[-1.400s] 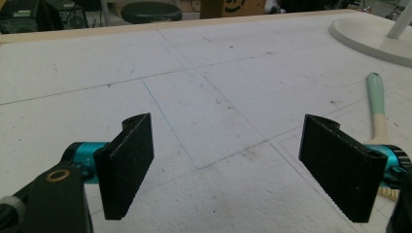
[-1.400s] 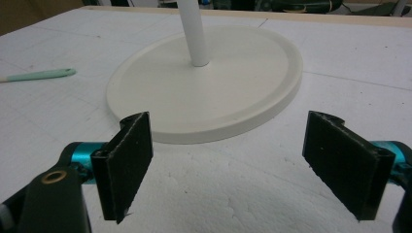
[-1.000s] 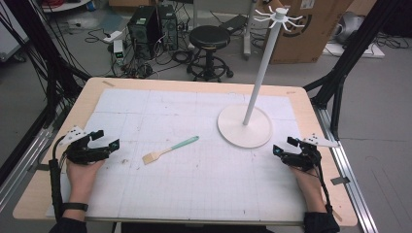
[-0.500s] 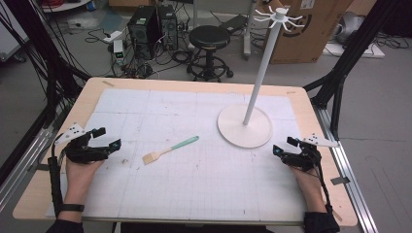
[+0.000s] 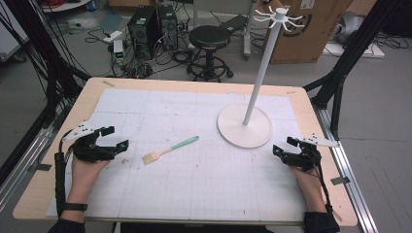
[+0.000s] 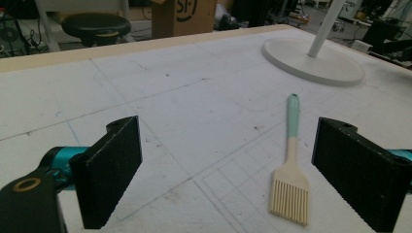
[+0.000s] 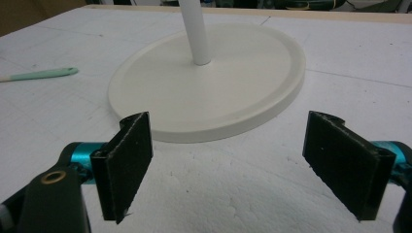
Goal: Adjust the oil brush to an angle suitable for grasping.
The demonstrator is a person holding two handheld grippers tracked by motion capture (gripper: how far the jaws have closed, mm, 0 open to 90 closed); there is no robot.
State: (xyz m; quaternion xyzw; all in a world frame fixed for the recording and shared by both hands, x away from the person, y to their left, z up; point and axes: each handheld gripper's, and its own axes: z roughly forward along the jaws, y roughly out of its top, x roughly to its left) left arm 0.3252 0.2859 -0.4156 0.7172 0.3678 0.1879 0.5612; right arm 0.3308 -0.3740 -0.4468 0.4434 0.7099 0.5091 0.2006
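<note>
- Left gripper (image 5: 111, 138) sits at the near left of the tabletop (image 5: 160, 204), held in the person's left hand (image 5: 85, 170). Its jaws have just been opening and now stand spread wide, with nothing between the pads.
- In the left gripper view the pastry brush (image 6: 291, 167) lies flat on the white gridded mat, ahead and toward the right jaw, not touched by it. Bristle end points back at the gripper; handle runs away toward the stand.
- Right gripper (image 5: 282, 150) rests at the near right, held in the right hand (image 5: 306, 179). Jaws released and wide apart, nothing between them; they point at the rim of the stand base.
- Pastry brush (image 5: 169, 149) lies mid-tabletop between the two grippers, nearer the left one, angled with cream bristles near-left and mint green handle far-right.
- Handling judgement: the brush looks light and slim. The handle appears stiff and smooth, possibly a bit slippery; the bristles look soft and would likely flex or splay under the pads. The best hold is probably across the handle, near where the cream part meets the green, pads squared to its long axis. It lies low on the mat, so the jaws must come down close to the surface.
- White stand (image 5: 245, 126) with round base and tall pole sits further back on the right, apart from the brush; hooks (image 5: 279, 17) ring its top.
- Beyond the tabletop: a black stool (image 5: 210, 39), computer towers, a cardboard box.
</note>
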